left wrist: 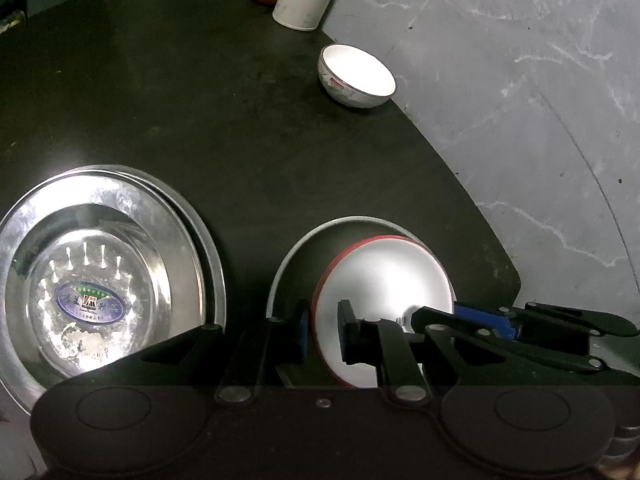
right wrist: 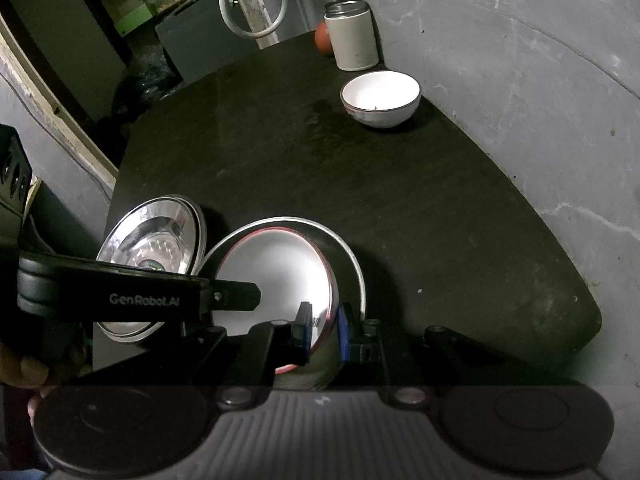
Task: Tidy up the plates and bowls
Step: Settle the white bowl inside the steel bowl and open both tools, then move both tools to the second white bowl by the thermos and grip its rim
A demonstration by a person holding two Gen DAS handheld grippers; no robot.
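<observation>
Two tools grip one red-rimmed bowl (right wrist: 276, 268) nested in a steel bowl (right wrist: 352, 264): right tool (right wrist: 325, 330) and left tool (left wrist: 324, 330) both clamp its rim. Stacked plates (left wrist: 100, 264) lie beside; a white bowl (right wrist: 380, 98) remains apart on the table (right wrist: 440, 220).

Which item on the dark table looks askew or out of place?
The red-rimmed bowl sits tilted and off-centre inside the larger metal pan, with both grippers' fingers closed on its rim. The metal plates on the left are stacked slightly offset. The white bowl stands upright; nothing looks spilled or broken.
</observation>
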